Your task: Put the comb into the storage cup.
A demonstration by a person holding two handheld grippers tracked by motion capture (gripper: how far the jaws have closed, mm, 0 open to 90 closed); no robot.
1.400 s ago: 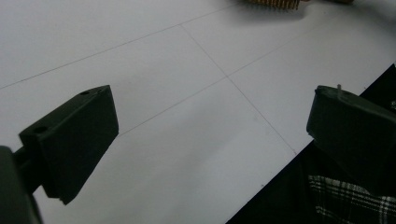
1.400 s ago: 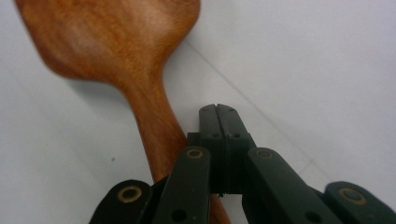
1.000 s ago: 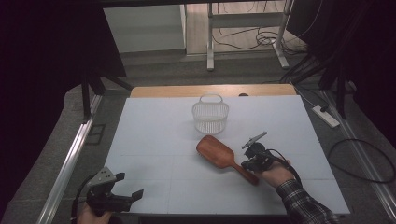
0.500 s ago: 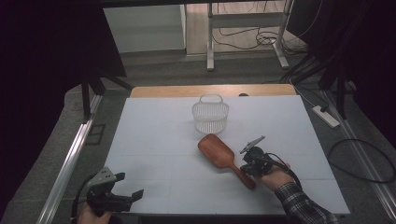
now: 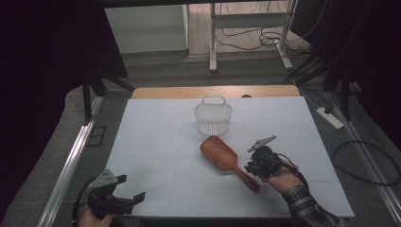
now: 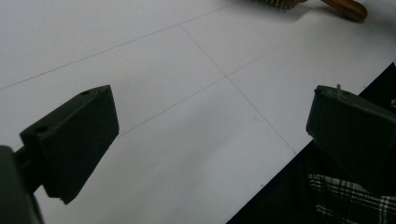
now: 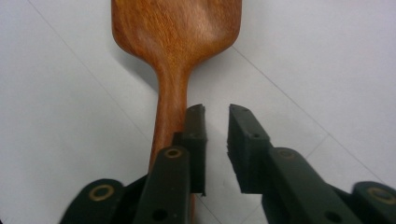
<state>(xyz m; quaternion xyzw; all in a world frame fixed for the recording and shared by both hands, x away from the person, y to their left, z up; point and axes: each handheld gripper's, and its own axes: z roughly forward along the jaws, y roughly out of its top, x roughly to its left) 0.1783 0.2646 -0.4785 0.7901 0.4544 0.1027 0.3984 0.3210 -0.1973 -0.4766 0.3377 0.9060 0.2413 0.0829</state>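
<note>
Jaws — white table, dim room

A wide bench covered by a white sheet with thin grid lines carries the things, a strip of bare brown wood showing along its far edge; a small white wire basket with a loop handle stands upright near the middle of the far half; a reddish-brown wooden paddle hairbrush lies flat just in front of it, apart from the basket, its handle pointing toward the near right.
</note>
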